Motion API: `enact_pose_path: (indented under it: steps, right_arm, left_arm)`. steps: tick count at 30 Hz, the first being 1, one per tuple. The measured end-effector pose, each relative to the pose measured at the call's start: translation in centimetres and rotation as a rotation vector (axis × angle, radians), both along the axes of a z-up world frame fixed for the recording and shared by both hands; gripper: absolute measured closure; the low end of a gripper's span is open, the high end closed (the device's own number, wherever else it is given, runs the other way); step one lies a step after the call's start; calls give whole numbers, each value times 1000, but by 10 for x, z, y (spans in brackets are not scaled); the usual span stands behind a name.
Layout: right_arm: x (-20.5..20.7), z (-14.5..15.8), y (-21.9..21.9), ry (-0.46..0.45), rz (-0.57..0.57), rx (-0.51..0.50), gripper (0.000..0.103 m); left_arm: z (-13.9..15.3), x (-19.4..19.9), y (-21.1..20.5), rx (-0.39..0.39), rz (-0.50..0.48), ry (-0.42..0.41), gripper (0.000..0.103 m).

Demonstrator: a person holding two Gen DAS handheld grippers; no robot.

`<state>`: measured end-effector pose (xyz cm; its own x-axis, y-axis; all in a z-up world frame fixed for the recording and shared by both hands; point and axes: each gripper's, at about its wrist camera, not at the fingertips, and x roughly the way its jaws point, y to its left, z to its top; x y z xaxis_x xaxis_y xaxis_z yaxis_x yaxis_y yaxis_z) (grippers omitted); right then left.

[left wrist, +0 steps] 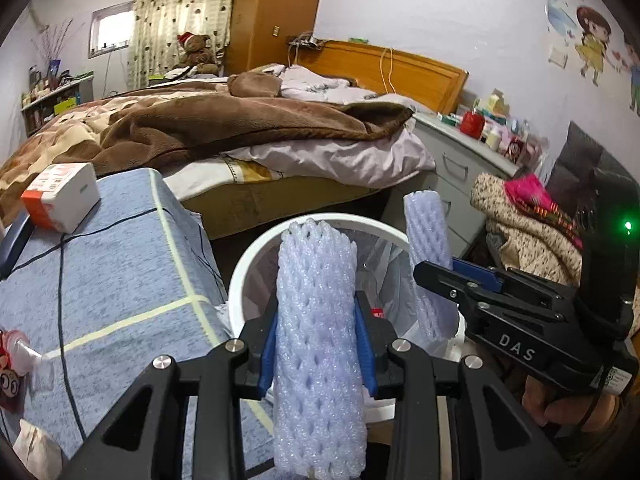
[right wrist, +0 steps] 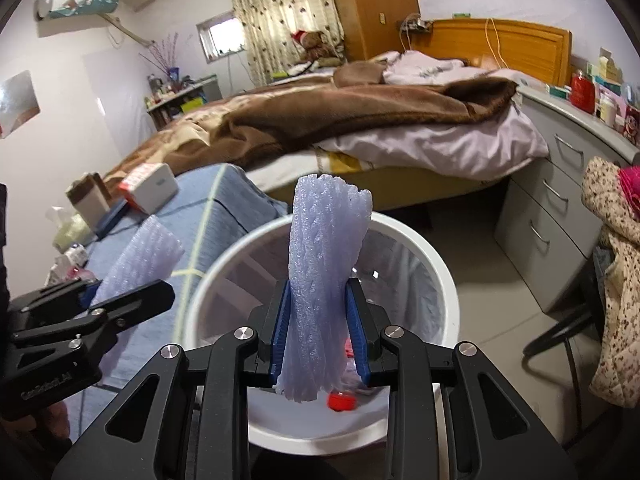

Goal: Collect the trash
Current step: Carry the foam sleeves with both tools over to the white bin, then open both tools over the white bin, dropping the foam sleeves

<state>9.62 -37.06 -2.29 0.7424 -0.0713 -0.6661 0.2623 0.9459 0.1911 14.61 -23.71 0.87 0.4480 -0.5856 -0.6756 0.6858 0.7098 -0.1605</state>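
Left wrist view: the white bin stands between the blue-covered surface and the grey drawers. Both the left gripper and the right gripper hold their fingers clamped on pale, upright, net-textured foam sleeves above its open rim.

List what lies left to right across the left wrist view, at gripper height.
blue cloth surface → foam net in the left gripper → white trash bin rim behind it → second foam net → right gripper clamping it → pile of clothes.
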Motion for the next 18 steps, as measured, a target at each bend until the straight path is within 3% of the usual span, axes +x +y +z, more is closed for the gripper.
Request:
enact_pose_path:
  steps: [8, 10, 12, 15, 18]
  right_arm:
    - [4, -18, -14, 78, -21, 6, 74]
    - [4, -20, -15, 89, -24, 8, 74]
    - [5, -21, -16, 103, -24, 8, 72]
    - [5, -22, -17, 108, -33, -3, 63]
    - [4, -22, -17, 105, -48, -4, 43]
  left_arm:
    - [-27, 10, -21, 35, -13, 62, 63]
    - [-28, 10, -22, 36, -10, 62, 42]
    - [-27, 9, -22, 33, -10, 53, 39]
    - [-26, 11, -20, 27, -5, 60, 39]
    - [-25, 13, -15, 17, 10, 60, 38]
